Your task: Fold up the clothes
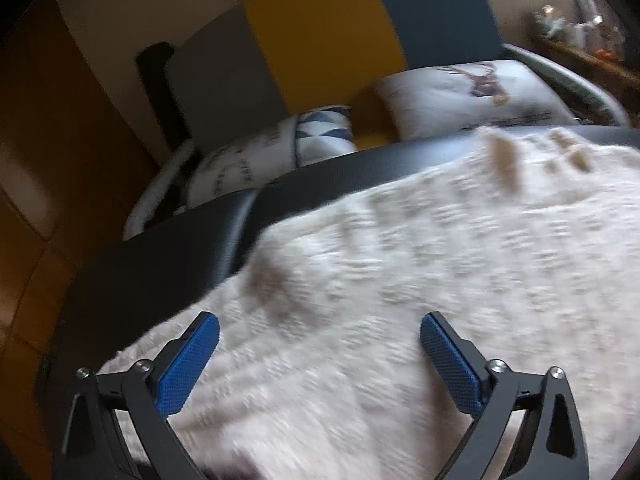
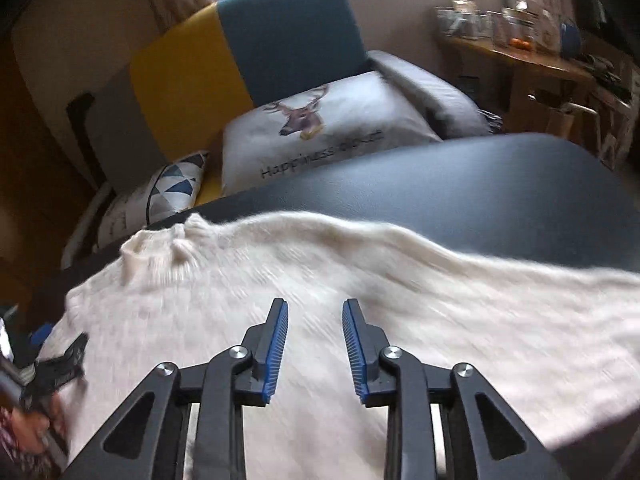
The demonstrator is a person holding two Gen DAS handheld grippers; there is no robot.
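Cream knitted sweater (image 2: 320, 280) was seen spread flat on a dark table (image 2: 480, 184), its ribbed collar (image 2: 176, 240) toward the far edge. Left gripper (image 1: 320, 328) was held over the knit near its left side, jaws wide apart, nothing between the blue pads (image 1: 188, 364). Right gripper (image 2: 315, 308) was held over the middle of the garment, jaws apart by a narrower gap and gripping nothing. Contact with the cloth could not be judged; both views were blurred. A deer-print cushion (image 2: 320, 120) lay on the sofa (image 2: 280, 28) behind the table.
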